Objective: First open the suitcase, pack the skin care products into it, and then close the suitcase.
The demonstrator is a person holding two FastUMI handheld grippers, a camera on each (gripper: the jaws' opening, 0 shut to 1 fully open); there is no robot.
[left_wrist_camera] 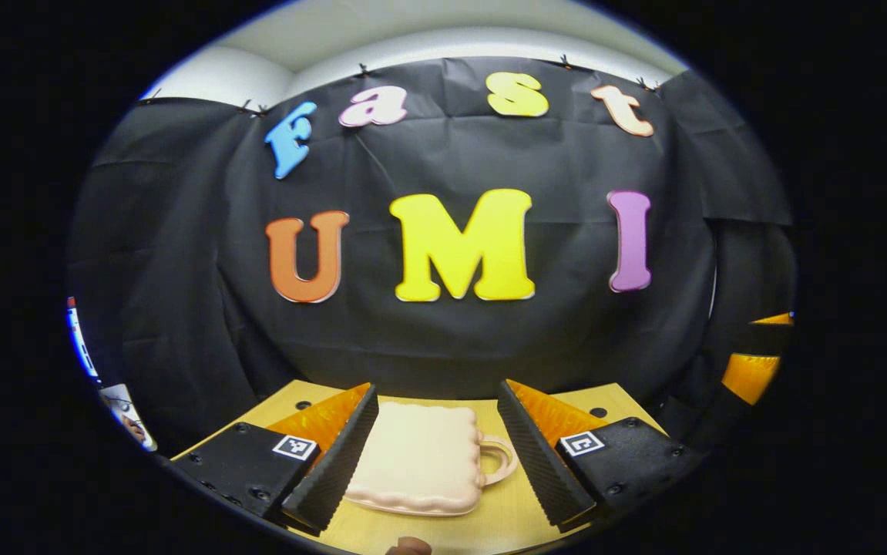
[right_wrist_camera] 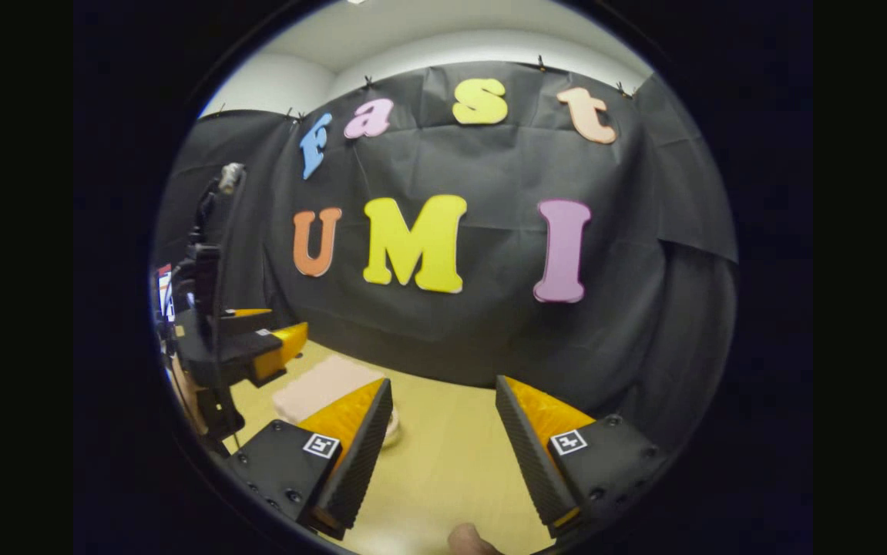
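Note:
A small cream suitcase [left_wrist_camera: 420,459] with a scalloped edge lies flat and closed on the yellow table [left_wrist_camera: 516,509], its loop handle [left_wrist_camera: 498,460] pointing right. My left gripper [left_wrist_camera: 435,462] hovers above it, open, with the case seen between the fingers. In the right gripper view the same suitcase [right_wrist_camera: 320,385] lies at the left, partly hidden behind my right gripper's finger. My right gripper [right_wrist_camera: 439,455] is open over bare table, to the right of the case. The left gripper [right_wrist_camera: 258,347] shows farther off at the left, above the case.
The black cloth wall [left_wrist_camera: 451,339] closes off the back of the table. A small rounded brownish thing [left_wrist_camera: 408,546] peeks in at the bottom edge, and a similar one [right_wrist_camera: 470,539] in the right gripper view. A dark stand [right_wrist_camera: 208,254] rises at the left.

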